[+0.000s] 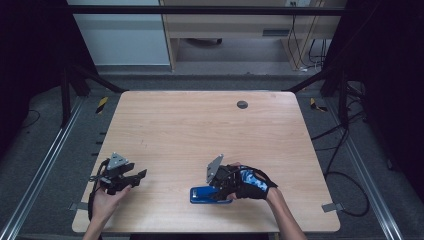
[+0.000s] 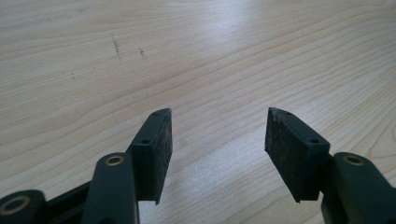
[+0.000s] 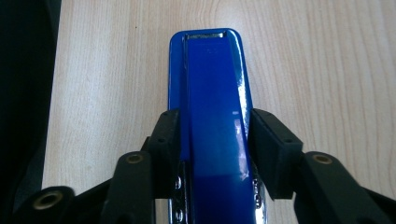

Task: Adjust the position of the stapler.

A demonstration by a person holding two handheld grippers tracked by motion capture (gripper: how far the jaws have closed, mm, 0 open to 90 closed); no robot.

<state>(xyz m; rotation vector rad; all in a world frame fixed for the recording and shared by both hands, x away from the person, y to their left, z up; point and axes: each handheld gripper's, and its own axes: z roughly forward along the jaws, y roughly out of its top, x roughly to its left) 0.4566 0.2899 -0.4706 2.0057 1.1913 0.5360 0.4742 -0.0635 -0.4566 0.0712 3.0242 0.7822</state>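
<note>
Both hands rest low, the left gripper [image 2: 217, 140] wide open and the right gripper [image 3: 212, 140] open too.

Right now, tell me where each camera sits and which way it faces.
High view: above the person's side, looking forward and down on the table; both forearms, left gripper, right gripper show.
Left gripper view: rides the left gripper, looking along its open, empty jaws at bare tabletop.
Right gripper view: rides the right gripper, looking along its jaws, which flank a blue stapler by the table's near edge.
Shared: the stapler and wooden tabletop appear in the high and right gripper views.
</note>
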